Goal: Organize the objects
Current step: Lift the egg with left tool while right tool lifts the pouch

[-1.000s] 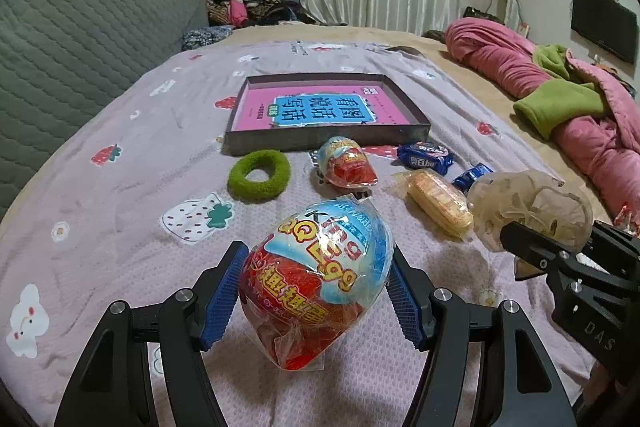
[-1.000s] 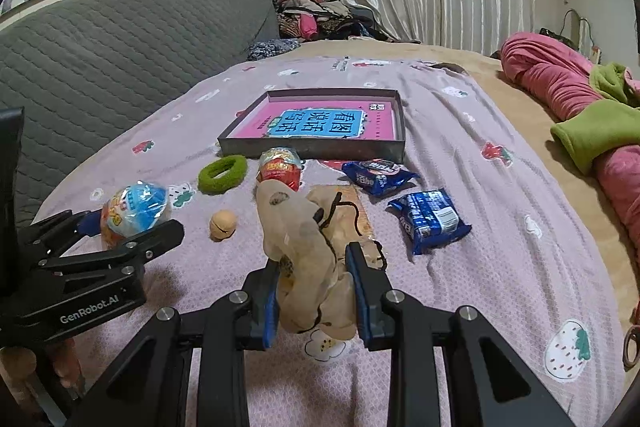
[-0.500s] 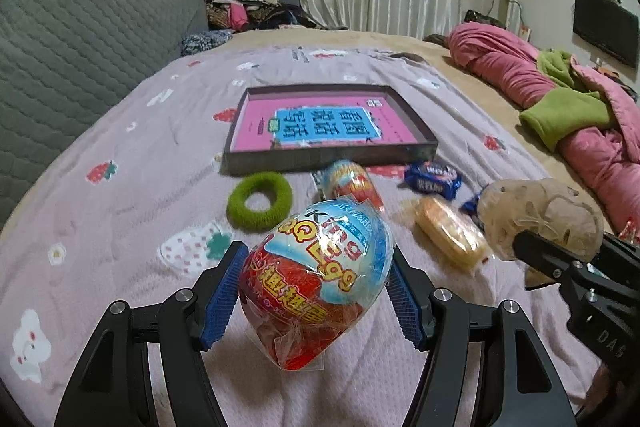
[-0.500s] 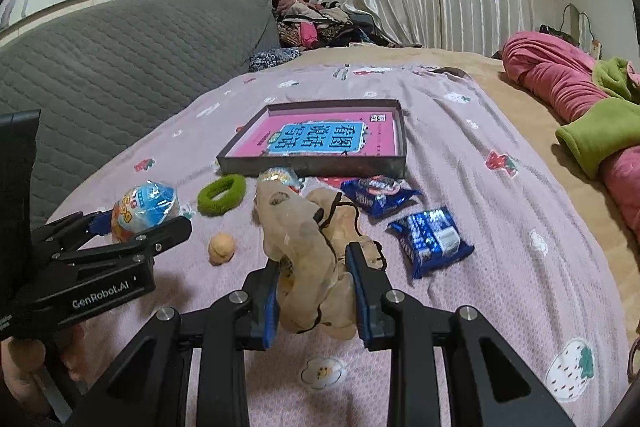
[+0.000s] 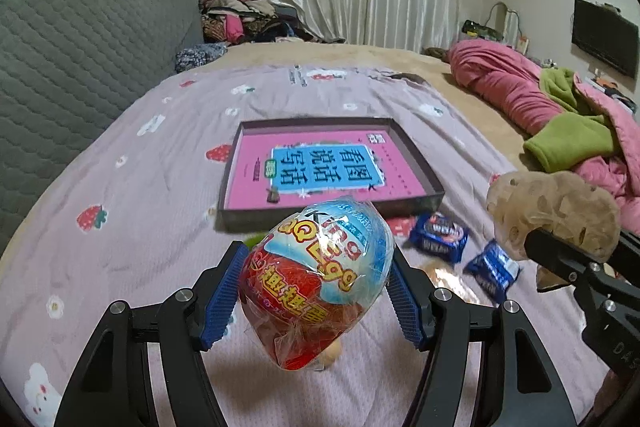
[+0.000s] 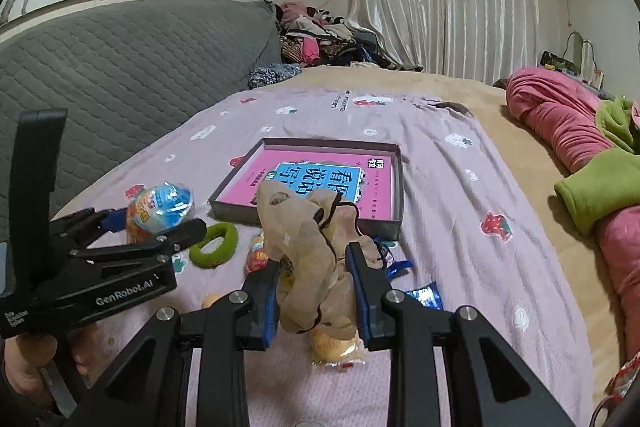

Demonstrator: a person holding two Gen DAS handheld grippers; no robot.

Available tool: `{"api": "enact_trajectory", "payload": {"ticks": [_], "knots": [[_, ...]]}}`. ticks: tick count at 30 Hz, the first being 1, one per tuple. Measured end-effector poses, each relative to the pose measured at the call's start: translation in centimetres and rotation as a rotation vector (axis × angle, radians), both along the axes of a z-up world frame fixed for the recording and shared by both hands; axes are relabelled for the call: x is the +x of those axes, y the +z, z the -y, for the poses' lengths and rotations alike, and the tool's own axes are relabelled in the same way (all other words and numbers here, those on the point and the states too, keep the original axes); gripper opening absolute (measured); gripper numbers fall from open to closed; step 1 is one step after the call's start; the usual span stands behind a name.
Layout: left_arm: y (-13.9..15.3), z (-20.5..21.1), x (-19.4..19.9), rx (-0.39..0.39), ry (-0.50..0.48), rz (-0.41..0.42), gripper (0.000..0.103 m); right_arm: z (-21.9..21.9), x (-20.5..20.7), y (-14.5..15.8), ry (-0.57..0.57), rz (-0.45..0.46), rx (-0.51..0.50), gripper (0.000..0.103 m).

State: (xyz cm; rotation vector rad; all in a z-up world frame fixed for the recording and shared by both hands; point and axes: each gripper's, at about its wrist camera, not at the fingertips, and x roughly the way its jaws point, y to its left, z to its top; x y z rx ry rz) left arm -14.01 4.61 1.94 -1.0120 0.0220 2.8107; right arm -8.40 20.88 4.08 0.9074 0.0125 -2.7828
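Note:
My left gripper point(image 5: 316, 291) is shut on a red-and-blue wrapped surprise egg point(image 5: 316, 275), held above the bedspread; in the right wrist view the same egg point(image 6: 160, 207) shows at the left. My right gripper point(image 6: 314, 301) is shut on a crumpled beige stocking point(image 6: 308, 247), which also appears at the right of the left wrist view point(image 5: 556, 215). Ahead of both lies a shallow grey box point(image 5: 420, 163) with a pink-and-blue book in it. Both grippers hover near its front edge.
On the bedspread lie a green hair ring point(image 6: 214, 243), a second wrapped egg point(image 6: 256, 255), two blue snack packets point(image 5: 440, 237) point(image 5: 494, 269), a yellow wrapped cake point(image 6: 336, 345) and a small beige ball point(image 6: 212, 301). A grey headboard point(image 5: 80, 47) stands left; pink and green bedding point(image 5: 560, 115) lies right.
Both grippers have risen and moved forward toward the box, each still holding its object. The items on the bed now sit lower and partly hidden behind the held things.

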Motion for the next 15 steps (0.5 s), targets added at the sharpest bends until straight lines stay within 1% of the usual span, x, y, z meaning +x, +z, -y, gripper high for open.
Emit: {"api": "enact_trajectory", "payload": {"ticks": [3, 6, 10, 15], "knots": [[0.7, 0.2, -0.8, -0.007, 0.001, -0.008, 0.069, -0.1, -0.9, 0.4, 0.0, 0.001, 0.004, 0.03], [1.2, 0.2, -1.8, -0.013, -0.014, 0.001, 0.069, -0.1, -1.8, 0.9, 0.015, 0.006, -0.001, 0.03], [2.0, 0.1, -3.5, -0.039, -0.018, -0.008, 0.069, -0.7, -3.2, 2.1, 0.024, -0.006, -0.01, 0.03], [3.2, 0.1, -5.6, -0.033, -0.016, -0.014, 0.069, -1.0, -5.3, 3.5, 0.02, -0.019, 0.002, 0.03]]}}
